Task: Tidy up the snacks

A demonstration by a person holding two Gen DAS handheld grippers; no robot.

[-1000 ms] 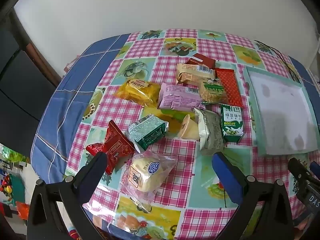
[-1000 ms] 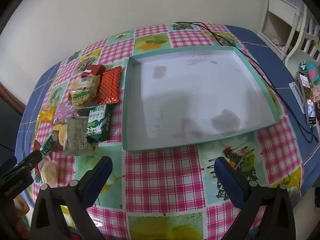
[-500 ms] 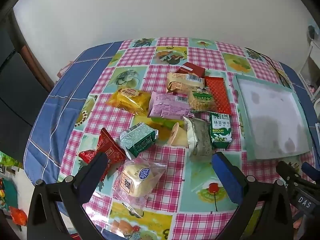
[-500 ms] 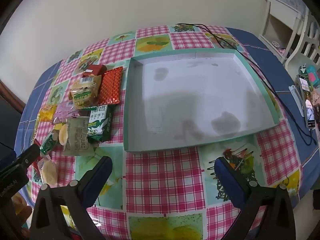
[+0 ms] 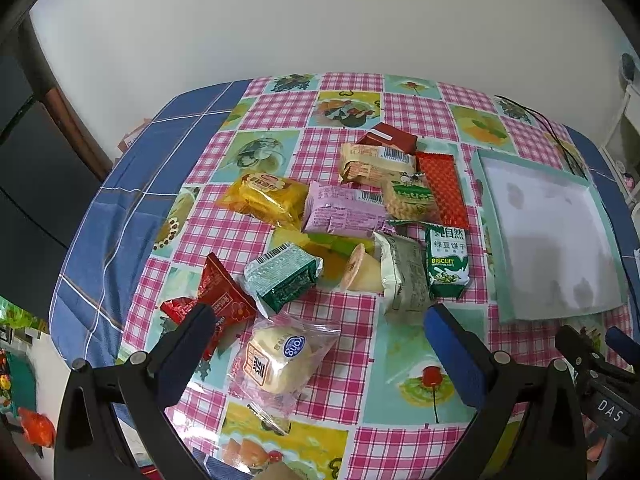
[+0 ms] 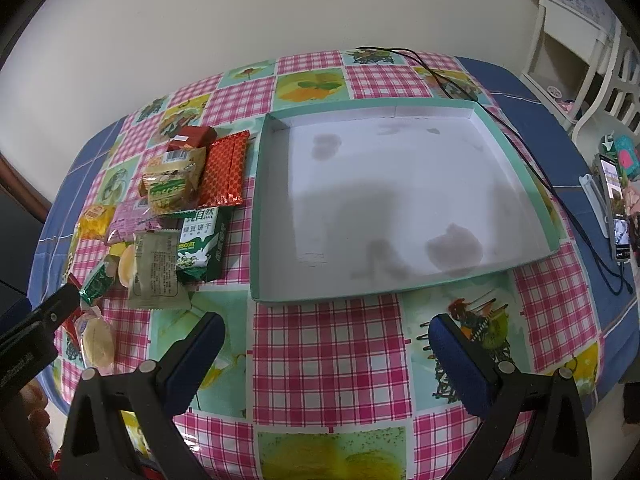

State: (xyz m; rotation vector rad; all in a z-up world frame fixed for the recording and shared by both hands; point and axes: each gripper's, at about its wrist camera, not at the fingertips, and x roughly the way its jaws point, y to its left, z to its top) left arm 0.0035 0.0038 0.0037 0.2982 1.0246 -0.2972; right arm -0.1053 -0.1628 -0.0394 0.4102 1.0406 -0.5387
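Note:
A pile of snack packets lies on the checked tablecloth: a clear-wrapped bun (image 5: 280,358), a red packet (image 5: 218,302), a green packet (image 5: 284,278), a yellow packet (image 5: 264,198), a pink packet (image 5: 344,212) and a green biscuit box (image 5: 446,262). An empty white tray with a teal rim (image 6: 256,216) lies to their right. My left gripper (image 5: 316,324) is open and empty, held above the bun. My right gripper (image 6: 326,330) is open and empty, held in front of the tray's near edge. The biscuit box (image 6: 200,240) also shows in the right wrist view.
A black cable (image 6: 532,168) runs along the tray's right side. A phone (image 6: 616,212) lies near the table's right edge. White furniture (image 6: 580,40) stands beyond the table on the right. A wall is behind the table.
My left gripper has pulled back and up from the snacks, so more of the table shows. The right gripper has barely moved. Both stay open.

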